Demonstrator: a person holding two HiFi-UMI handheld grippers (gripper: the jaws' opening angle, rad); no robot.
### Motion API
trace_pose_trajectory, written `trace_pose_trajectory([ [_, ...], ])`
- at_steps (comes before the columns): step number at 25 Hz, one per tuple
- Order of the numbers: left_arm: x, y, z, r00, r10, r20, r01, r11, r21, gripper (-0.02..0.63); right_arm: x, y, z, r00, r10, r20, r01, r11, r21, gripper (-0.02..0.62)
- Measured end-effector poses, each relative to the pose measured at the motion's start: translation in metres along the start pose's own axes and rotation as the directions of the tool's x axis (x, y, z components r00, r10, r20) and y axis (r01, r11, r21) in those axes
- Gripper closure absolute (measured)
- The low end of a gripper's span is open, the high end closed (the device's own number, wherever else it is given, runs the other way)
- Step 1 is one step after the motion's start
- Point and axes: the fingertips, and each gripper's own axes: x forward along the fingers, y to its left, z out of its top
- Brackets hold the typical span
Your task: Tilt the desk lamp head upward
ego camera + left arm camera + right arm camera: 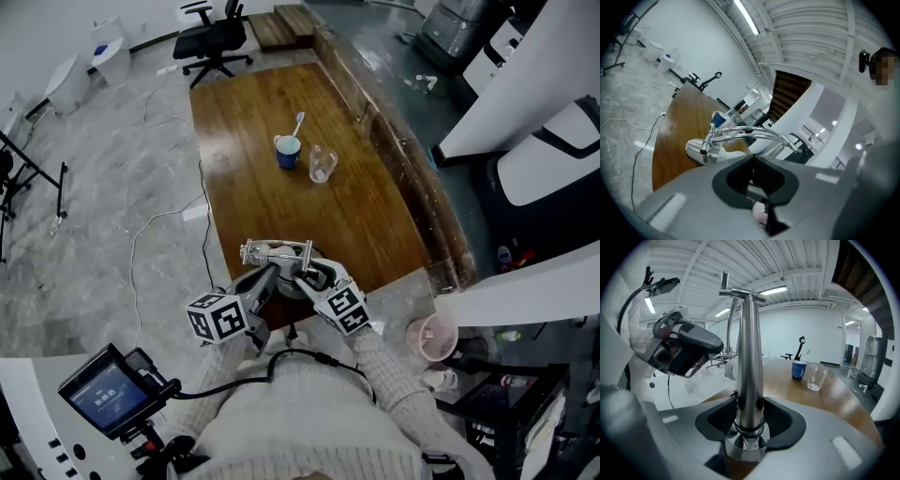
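In the head view the desk lamp [277, 253] shows little more than its chrome arms. Its base and much of its head lie under the left gripper [262, 281] and the right gripper [305, 278]. In the right gripper view the lamp head [730, 369] sits mostly behind the upright post [749, 357], and the gripper's body covers the post's foot. In the left gripper view a pinkish patch [760, 214] below the jaws is too blurred to name. The head view's top edge clips the office chair [214, 37], and the print on the blue cup [289, 150] is too small to read.

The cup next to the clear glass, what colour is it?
Blue; the cup shows best in the head view.
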Motion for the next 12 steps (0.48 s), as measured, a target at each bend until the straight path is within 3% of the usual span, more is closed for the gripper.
trace_pose_trajectory([
  [3,-0.002,-0.001,0.002,0.998,-0.061,0.03,0.064,0.992,-0.105,0.592,0.007,-0.002,0.0,1.0,0.008,-0.012,-0.008,1.0,-0.015,0.419],
  [6,-0.007,-0.003,0.004,0.988,-0.122,0.096,0.143,0.956,-0.255,0.566,0.008,-0.002,0.003,1.0,0.006,-0.016,-0.006,1.0,-0.01,0.419],
  [9,-0.013,-0.009,0.01,0.963,-0.171,0.208,0.25,0.859,-0.447,0.523,0.009,0.0,-0.001,0.999,0.002,-0.04,-0.002,1.0,-0.007,0.419],
  [12,-0.015,-0.008,0.021,0.932,-0.197,0.306,0.339,0.776,-0.532,0.459,0.009,0.001,-0.001,0.999,-0.005,-0.043,0.005,1.0,-0.007,0.419],
])
